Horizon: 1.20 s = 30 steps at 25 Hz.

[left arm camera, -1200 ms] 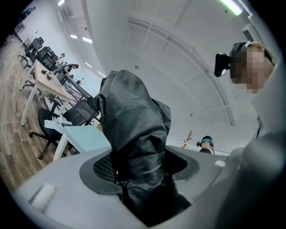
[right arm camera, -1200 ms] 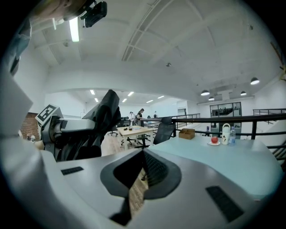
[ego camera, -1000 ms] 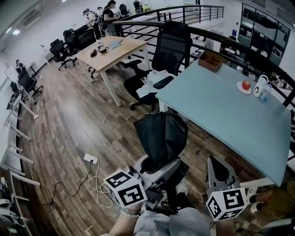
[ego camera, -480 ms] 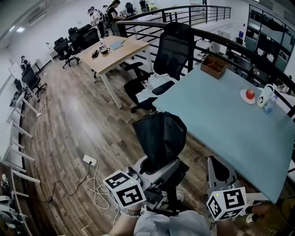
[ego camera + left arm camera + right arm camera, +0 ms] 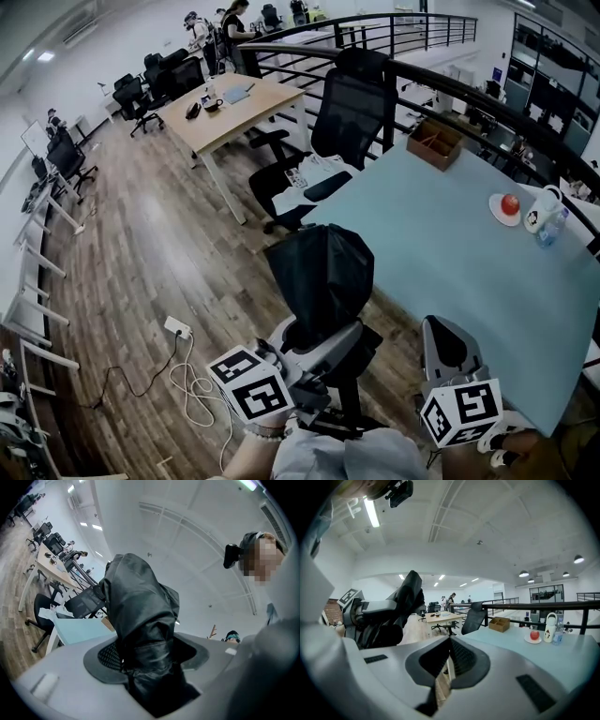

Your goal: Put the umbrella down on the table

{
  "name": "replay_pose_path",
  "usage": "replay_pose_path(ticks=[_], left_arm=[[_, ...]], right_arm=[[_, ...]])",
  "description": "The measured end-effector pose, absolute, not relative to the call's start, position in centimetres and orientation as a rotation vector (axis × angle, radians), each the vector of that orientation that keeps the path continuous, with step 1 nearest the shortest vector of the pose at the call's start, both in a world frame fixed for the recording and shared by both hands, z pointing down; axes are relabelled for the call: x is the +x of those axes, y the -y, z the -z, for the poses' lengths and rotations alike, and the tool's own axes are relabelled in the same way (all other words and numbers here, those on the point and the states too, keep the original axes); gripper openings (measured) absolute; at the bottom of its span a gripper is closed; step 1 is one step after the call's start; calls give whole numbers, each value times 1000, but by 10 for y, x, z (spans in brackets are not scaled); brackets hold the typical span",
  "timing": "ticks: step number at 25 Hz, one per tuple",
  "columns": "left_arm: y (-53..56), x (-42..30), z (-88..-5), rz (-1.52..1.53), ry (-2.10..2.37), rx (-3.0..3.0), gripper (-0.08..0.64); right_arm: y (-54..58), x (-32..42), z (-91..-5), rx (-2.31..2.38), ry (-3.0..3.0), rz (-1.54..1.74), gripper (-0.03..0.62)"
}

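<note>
The large pale blue-green rectangular table (image 5: 450, 244) fills the right side. A black mesh office chair (image 5: 349, 108) stands at the table's far left corner. The folded black fabric umbrella (image 5: 319, 267) stands upright just off the table's near left edge, clamped low down by the left gripper (image 5: 323, 345). The right gripper (image 5: 448, 354), near the table's front edge, has its jaws together on nothing. A small red apple (image 5: 509, 203) sits at the table's far right.

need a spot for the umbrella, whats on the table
Wooden box, apple on a plate, white jug, bottle, near the far edge; right gripper hides part of the near edge.
</note>
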<state>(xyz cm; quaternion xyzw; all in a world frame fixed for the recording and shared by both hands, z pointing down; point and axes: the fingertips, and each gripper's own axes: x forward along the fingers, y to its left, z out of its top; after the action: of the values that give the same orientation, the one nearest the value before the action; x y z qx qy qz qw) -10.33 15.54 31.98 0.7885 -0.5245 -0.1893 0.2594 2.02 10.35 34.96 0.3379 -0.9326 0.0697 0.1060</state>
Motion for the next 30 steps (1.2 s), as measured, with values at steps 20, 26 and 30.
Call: replay_pose_path(ticks=[20, 26, 30], left_arm=[[-125, -102, -324, 500, 1371, 2137, 288], [-88, -112, -325, 477, 1266, 2182, 288], [-57, -126, -325, 432, 1204, 2222, 288]], right_arm=[[-81, 26, -359, 1051, 2721, -258, -2], [-54, 17, -357, 1144, 2675, -260, -2], [-29, 1, -353, 1217, 2650, -261, -2]])
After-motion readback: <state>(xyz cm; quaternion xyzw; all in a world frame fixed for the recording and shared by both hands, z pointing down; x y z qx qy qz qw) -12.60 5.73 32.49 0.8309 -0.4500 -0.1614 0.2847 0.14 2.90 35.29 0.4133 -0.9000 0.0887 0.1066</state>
